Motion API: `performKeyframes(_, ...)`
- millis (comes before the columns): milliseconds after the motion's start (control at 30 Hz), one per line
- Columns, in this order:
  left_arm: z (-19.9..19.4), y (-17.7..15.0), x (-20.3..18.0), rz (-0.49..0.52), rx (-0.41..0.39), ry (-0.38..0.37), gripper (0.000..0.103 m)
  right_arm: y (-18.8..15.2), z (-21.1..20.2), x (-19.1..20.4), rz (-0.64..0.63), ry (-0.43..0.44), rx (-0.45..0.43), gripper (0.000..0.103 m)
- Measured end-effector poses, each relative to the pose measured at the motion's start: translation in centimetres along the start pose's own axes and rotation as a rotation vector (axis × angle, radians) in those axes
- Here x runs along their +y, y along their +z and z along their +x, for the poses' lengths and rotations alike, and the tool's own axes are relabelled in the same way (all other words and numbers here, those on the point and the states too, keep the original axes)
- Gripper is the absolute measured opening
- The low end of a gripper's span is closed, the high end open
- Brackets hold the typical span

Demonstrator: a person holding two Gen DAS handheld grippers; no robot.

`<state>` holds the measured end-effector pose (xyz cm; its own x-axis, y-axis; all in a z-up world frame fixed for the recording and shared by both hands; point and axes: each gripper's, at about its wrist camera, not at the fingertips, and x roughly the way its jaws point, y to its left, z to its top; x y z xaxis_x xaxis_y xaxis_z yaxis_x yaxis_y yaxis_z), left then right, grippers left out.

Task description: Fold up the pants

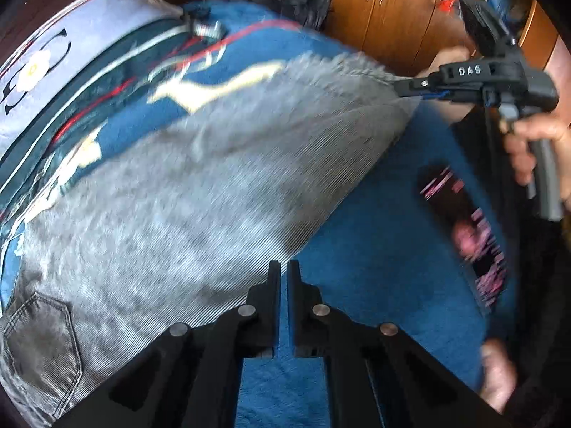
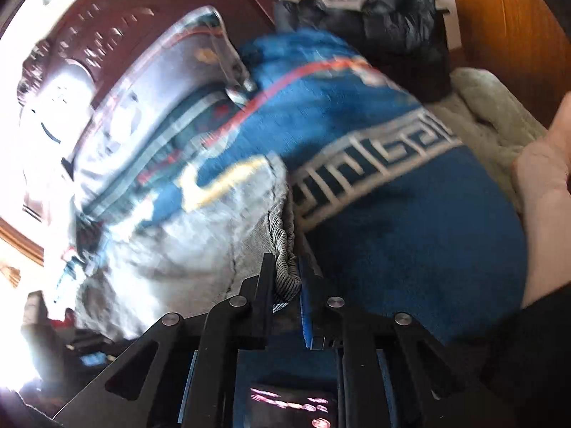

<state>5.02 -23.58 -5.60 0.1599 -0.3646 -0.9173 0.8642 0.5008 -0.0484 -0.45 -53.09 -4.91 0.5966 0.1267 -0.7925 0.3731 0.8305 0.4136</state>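
Left wrist view: grey corduroy pants (image 1: 185, 192) lie across a blue blanket (image 1: 385, 235). The right gripper (image 2: 287, 271) clamps a hem corner; the left gripper (image 1: 283, 274) is clenched on nothing. One-cornered lifting may drag the fold askew.

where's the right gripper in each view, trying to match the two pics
Left wrist view: the right gripper reaches in from the upper right, shut on the grey pants' far edge.
Right wrist view: right gripper at bottom centre, pinching the pants hem.
Shared landmark: the blue blanket.
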Motion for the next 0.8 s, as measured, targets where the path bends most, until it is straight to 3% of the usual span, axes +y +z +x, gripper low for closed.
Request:
performKeyframes(100, 2.2, -0.9, 0.6, -0.051, 0.058, -0.012, 0.005, -0.3, 3.2, -0.9, 0.001, -0.087, 0.102, 0.014)
performKeyframes(133, 2.1, -1.0, 0.7, -0.075, 0.046, -0.018, 0.005, -0.3, 3.6, -1.0, -0.004, -0.099, 0.113, 0.014)
performKeyframes(267, 0.3, -1.1, 0.9, -0.098, 0.007, -0.061, 0.005, -0.2, 2.2, -2.0, 0.039, -0.083, 0.092, 0.032)
performKeyframes(400, -2.2, 0.2, 1.2, -0.131, -0.081, -0.132, 0.005, 1.5, -0.2, -2.2, 0.045, -0.035, -0.009, 0.042)
performKeyframes(433, -2.5, 0.9, 1.2, -0.140, -0.099, -0.147, 0.005, 2.4, -0.2, -1.8, 0.033, -0.007, -0.015, 0.047)
performKeyframes(567, -1.6, 3.2, 1.5, -0.144, -0.114, -0.145, 0.005, 6.5, 2.1, 0.4, -0.044, 0.087, -0.013, 0.049)
performKeyframes(733, 2.8, 1.6, 2.6, -0.204, 0.006, -0.132, 0.006, 9.2, 8.0, 1.2, -0.092, 0.049, 0.069, 0.047)
performKeyframes(767, 3.1, 1.0, 2.8, -0.222, -0.020, -0.141, 0.006, 9.3, 9.1, 1.1, -0.082, 0.063, 0.079, 0.027)
performKeyframes(800, 3.1, 0.6, 3.1, -0.244, -0.051, -0.151, 0.006, 8.9, 9.2, 0.7, -0.083, 0.080, 0.078, 0.014)
